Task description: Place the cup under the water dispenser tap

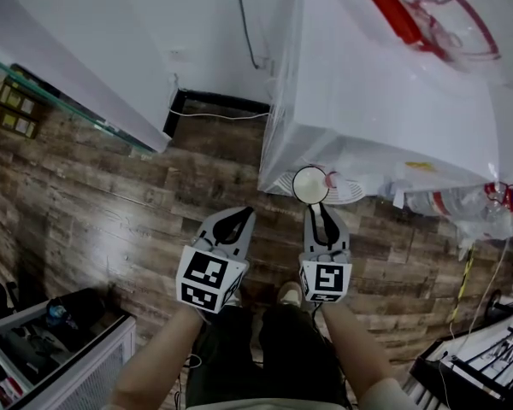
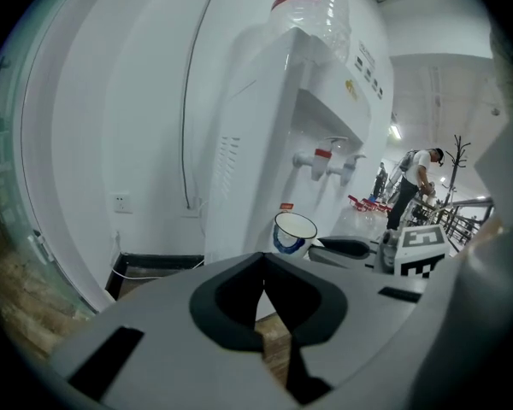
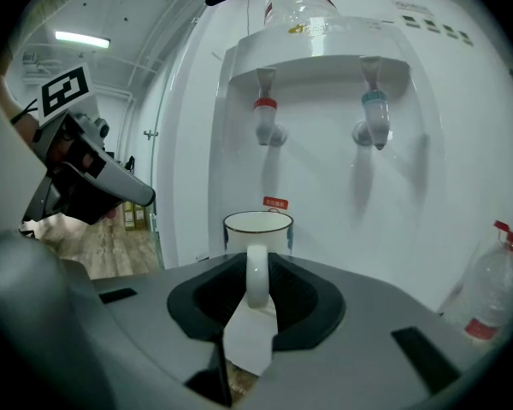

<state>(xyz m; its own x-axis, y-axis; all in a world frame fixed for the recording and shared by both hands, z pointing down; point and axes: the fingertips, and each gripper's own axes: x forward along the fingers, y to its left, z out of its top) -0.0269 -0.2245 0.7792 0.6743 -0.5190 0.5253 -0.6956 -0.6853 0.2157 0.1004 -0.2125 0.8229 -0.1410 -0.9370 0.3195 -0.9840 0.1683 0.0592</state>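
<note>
The right gripper is squeezing the looped handle of the white metal cup with a dark rim, with its jaws only a little apart. The cup is hanging in front of the tall white water dispenser, lower than the red tap. The left gripper is pinching shut on nothing. Only the left gripper view is showing the blue marks on the cup's side.

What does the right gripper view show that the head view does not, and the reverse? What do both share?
Right gripper view only: the blue tap and the handle of the cup between the jaws of the right gripper. Head view only: the person's forearms and the right gripper's marker cube. Both: the cup, the water dispenser and the left gripper.
</note>
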